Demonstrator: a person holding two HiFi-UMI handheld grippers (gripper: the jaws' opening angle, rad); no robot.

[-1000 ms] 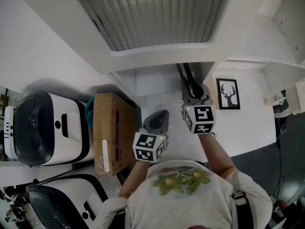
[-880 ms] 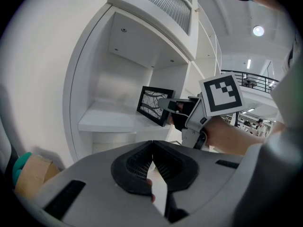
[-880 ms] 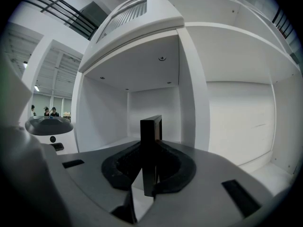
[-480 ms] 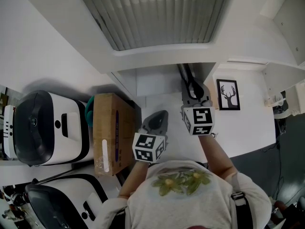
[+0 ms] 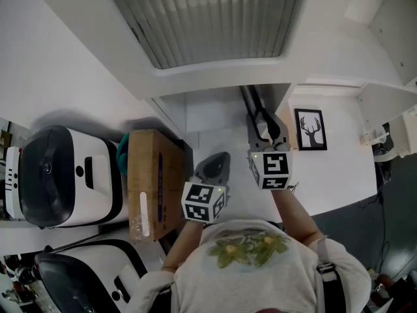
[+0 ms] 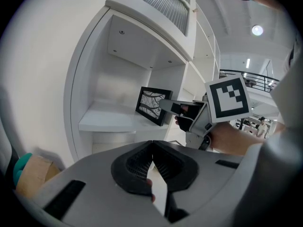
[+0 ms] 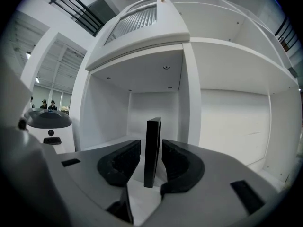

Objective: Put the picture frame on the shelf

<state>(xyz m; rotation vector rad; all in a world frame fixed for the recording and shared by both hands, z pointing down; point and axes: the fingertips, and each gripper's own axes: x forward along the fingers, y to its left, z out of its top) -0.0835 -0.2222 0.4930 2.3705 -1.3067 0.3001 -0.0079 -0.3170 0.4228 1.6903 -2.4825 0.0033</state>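
Note:
The black picture frame (image 7: 152, 150) stands upright on the white shelf (image 6: 106, 122), edge-on between my right gripper's jaws. My right gripper (image 7: 151, 156) is opening, and a thin gap shows on each side of the frame, so the pads do not press it. From the left gripper view the frame (image 6: 152, 105) shows a branching print, with the right gripper (image 6: 176, 109) at its near edge. In the head view the right gripper (image 5: 266, 124) points into the shelf bay. My left gripper (image 6: 151, 149) is shut and empty, held low in front of the shelf (image 5: 218, 163).
A framed deer print (image 5: 311, 129) shows on the white surface right of the bay's divider. A cardboard box (image 5: 151, 181) and white rounded machines (image 5: 58, 175) stand at the left. A slatted panel (image 5: 208, 18) tops the shelf unit.
The right gripper's jaws have spread off the frame and the gripper has drawn back slightly toward me. The left gripper has not moved.

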